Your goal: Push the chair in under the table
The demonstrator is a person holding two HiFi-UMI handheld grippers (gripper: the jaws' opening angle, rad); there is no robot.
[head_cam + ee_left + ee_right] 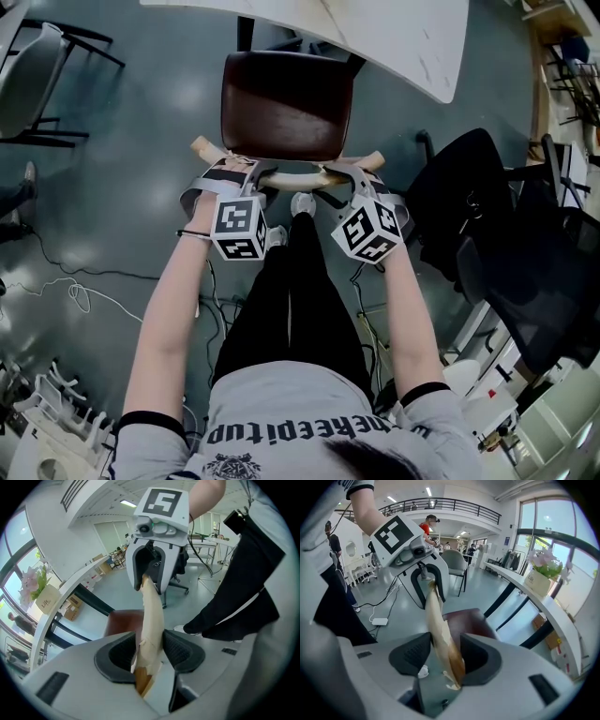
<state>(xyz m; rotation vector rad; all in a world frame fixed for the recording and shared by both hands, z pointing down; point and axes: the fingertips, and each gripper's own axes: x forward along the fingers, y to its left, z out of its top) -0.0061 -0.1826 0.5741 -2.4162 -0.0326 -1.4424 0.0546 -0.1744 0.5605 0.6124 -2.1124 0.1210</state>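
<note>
A chair with a dark brown seat (286, 103) stands with its front under the white table (403, 37). Its curved pale wooden back rail (291, 175) faces me. My left gripper (234, 176) is shut on the rail's left part, and the wood (152, 611) fills the space between its pads. My right gripper (361, 180) is at the rail's right part. There the rail (438, 620) runs between wide jaws, leaning on one pad with a thin gap at the other. Each gripper view shows the other gripper (152, 569) (429, 581) further along the rail.
A black office chair (469, 206) stands close at the right, another chair (37, 75) at the far left. Cables (84, 291) lie on the grey floor. My legs (291, 300) stand right behind the chair. A curved counter holds a flower box (543, 569).
</note>
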